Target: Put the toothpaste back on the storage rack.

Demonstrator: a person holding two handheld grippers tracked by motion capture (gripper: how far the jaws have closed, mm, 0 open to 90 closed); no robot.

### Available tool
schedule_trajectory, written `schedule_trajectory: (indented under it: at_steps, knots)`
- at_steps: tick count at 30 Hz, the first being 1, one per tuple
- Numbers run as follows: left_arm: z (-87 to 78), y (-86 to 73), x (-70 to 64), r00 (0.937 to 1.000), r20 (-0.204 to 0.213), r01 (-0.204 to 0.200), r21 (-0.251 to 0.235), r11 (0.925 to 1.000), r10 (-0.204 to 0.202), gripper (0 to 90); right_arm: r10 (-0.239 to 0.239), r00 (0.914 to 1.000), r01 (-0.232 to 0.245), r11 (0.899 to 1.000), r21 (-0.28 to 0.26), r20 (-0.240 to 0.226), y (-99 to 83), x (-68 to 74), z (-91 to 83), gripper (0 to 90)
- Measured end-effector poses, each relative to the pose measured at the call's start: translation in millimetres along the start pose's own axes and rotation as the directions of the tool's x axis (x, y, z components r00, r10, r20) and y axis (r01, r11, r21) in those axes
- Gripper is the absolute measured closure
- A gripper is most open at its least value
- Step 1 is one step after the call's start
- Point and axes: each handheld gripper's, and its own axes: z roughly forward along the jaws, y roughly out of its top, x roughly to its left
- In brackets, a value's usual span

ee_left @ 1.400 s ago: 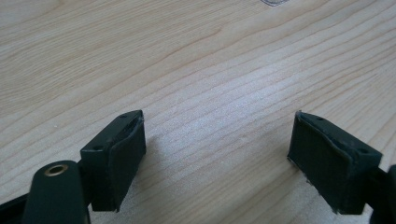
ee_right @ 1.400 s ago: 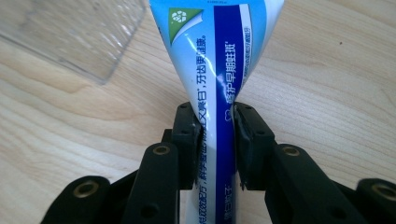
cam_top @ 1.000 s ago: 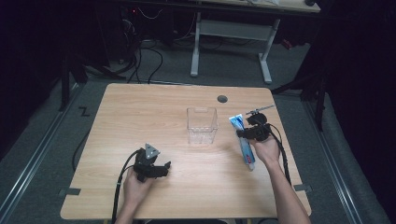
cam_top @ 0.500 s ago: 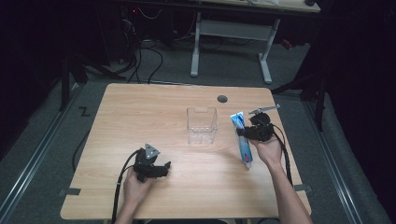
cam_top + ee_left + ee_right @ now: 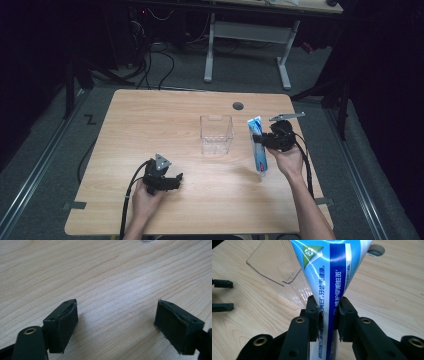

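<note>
A blue-and-white toothpaste tube (image 5: 258, 146) sits just to the right of the clear plastic container (image 5: 216, 134) that stands near the middle of the wooden table (image 5: 150, 120). The right gripper (image 5: 328, 315) has its jaws pressed in on the tube's narrow body, squeezing it from both sides, with the wide crimped end fanning out beyond the pads. In the high view the tube hangs lifted and tilted in the right gripper (image 5: 262, 141), its shadow on the wood below. Well to the container's left and nearer the person, the left gripper (image 5: 170, 181) rests low over bare wood, jaws spread wide and holding nothing.
</note>
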Motion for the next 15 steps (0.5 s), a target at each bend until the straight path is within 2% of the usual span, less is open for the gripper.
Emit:
schedule_trajectory:
  at_steps: [9,15]
  knots:
    - [0.0,0.0,0.0,1.0,0.0,0.0,0.0,1.0,0.0,18.9,-0.029,0.9995,0.028,0.998,-0.053,-0.016,4.2,8.2,-11.2,74.0]
    - [0.0,0.0,0.0,1.0,0.0,0.0,0.0,1.0,0.0,18.9,-0.04,0.9983,0.038,0.997,-0.061,-0.041,9.1,14.1,-15.1,74.0]
